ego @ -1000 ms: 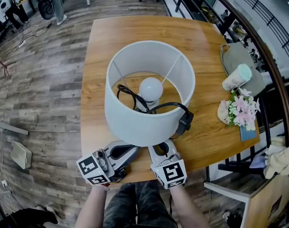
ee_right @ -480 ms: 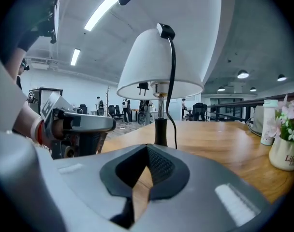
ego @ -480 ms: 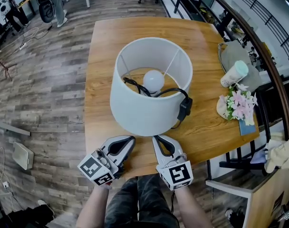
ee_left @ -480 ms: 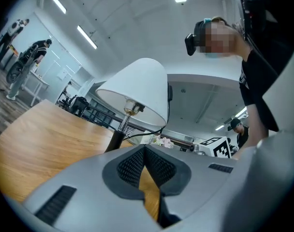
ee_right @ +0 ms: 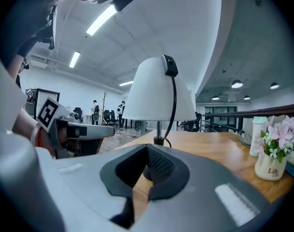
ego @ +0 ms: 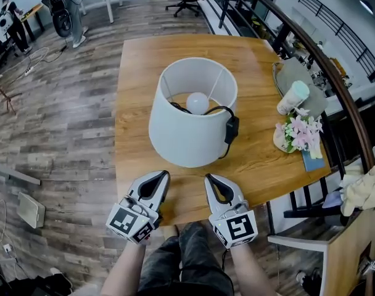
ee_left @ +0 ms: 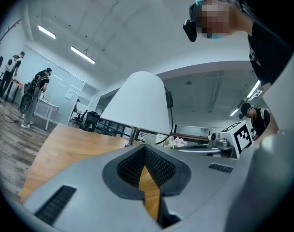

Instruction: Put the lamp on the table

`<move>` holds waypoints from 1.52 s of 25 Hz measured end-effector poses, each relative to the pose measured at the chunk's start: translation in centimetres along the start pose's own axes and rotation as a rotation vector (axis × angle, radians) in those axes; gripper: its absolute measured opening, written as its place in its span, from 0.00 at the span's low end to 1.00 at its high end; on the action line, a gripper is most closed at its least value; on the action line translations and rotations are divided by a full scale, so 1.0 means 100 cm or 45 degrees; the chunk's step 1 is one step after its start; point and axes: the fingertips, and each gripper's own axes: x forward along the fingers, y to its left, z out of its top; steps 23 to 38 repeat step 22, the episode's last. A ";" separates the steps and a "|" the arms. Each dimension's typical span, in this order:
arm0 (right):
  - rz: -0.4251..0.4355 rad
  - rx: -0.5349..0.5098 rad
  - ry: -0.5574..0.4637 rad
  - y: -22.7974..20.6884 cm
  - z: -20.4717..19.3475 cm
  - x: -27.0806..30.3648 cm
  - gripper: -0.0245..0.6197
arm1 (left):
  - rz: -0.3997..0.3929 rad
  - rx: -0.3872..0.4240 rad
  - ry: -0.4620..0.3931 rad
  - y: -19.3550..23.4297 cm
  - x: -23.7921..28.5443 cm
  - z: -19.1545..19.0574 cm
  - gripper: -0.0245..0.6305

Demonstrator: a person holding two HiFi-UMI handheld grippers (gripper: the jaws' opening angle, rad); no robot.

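The lamp (ego: 190,119) stands upright in the middle of the wooden table (ego: 138,60), with a white drum shade, a round bulb (ego: 198,103) inside and a black cord with a switch (ego: 231,129) draped over the rim. Both grippers hover at the table's near edge, apart from the lamp. The left gripper (ego: 161,175) is shut and holds nothing, and so is the right gripper (ego: 211,179). The left gripper view has the shade (ee_left: 139,103) beyond its closed tips (ee_left: 146,149). From the right gripper (ee_right: 148,151), the lamp (ee_right: 159,95) rises straight ahead on its thin stem.
A small vase of pink flowers (ego: 296,134), a white cup (ego: 292,97) and a grey bag (ego: 298,73) sit along the table's right edge. A dark railing (ego: 335,79) runs past on the right. Wooden floor lies to the left, with people far off.
Both grippers have drawn back from under the shade to the table's near edge. The lamp now stands free of them. The right jaws have closed.
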 end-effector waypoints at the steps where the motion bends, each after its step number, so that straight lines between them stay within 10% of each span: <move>1: -0.006 -0.006 -0.009 0.001 0.005 -0.002 0.05 | 0.016 0.009 -0.006 0.000 -0.002 0.004 0.03; 38: -0.043 -0.043 -0.196 0.032 0.090 -0.038 0.05 | 0.144 0.131 -0.152 -0.016 -0.038 0.083 0.03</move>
